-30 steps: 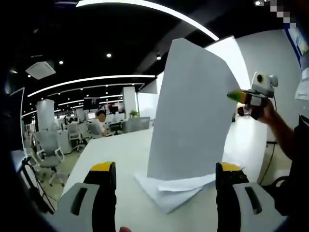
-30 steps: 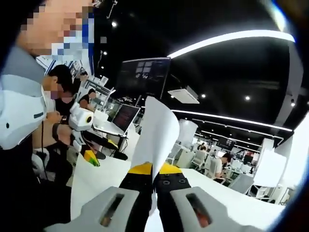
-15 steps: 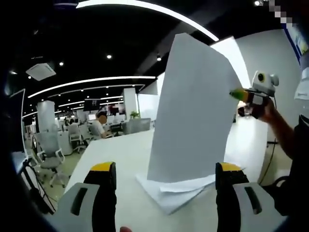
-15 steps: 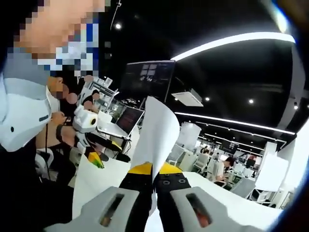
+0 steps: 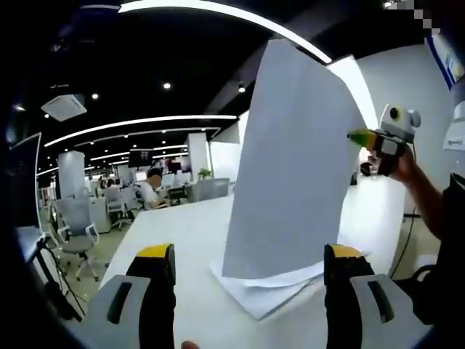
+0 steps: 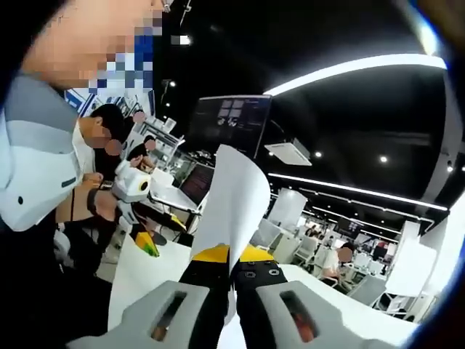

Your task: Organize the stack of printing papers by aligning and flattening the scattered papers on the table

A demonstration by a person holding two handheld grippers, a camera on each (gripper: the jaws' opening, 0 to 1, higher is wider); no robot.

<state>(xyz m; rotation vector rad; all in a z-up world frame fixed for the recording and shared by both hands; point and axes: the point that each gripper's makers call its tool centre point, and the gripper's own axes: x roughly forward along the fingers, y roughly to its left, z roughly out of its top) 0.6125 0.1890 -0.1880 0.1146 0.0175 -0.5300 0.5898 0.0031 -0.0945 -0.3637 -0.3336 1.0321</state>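
Left gripper (image 5: 251, 265): jaws spread wide, with yellow tips rising from the bottom of the left gripper view; nothing lies between them. It appears again at the left of the right gripper view (image 6: 147, 244), low and beside the person's torso.

Right gripper (image 6: 231, 254): jaws pressed together on the edge of a sheet, yellow tips meeting around the paper. In the left gripper view it appears at the right (image 5: 363, 137), gripping the sheet's right edge, with the person's hand (image 5: 398, 161) behind it.

Raised sheet (image 5: 287, 160): one white sheet of printing paper, held upright and slightly curved, its lower edge reaching down to the stack. In the right gripper view (image 6: 232, 203) it rises from the closed jaws and curls towards the left.

Paper stack (image 5: 265, 287): white sheets lying flat on the table, corners fanned out and misaligned, between the left gripper's jaws in the picture but farther away.

Table (image 5: 182, 233): a long white top running away from the camera.

Background: office chairs (image 5: 73, 233) at the left, a seated person (image 5: 151, 190) at the far desks, curved ceiling light strips (image 5: 138, 120), and a dark monitor (image 6: 229, 123) hanging overhead.
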